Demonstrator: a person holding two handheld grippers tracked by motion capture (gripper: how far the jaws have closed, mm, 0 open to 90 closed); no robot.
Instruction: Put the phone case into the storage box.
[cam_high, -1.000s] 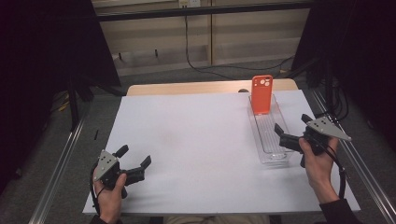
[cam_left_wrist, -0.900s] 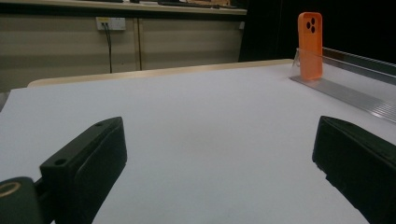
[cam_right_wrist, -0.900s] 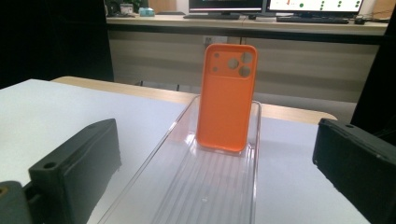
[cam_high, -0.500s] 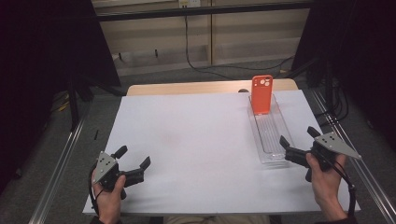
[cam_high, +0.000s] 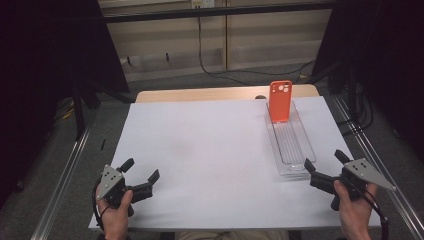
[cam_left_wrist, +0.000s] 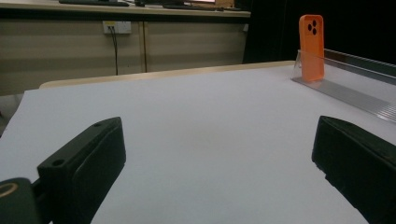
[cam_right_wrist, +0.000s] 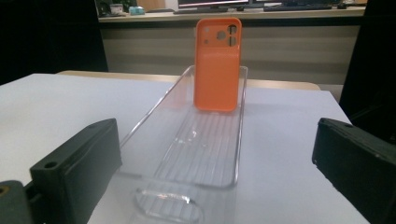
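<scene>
White sheet (cam_high: 210, 150) covers the wooden table (cam_high: 200, 94); a black cable (cam_high: 199, 45) hangs behind.

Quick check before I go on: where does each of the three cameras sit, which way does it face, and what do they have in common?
High view: above the near side, looking forward and down on the white table; both hands, left gripper and right gripper.
Left gripper view: low over the table, facing across it; its two black jaws, wide apart.
Right gripper view: at the clear tray near end, looking along it; its jaws, apart.
Shared: all three show the upright orange phone case.
</scene>
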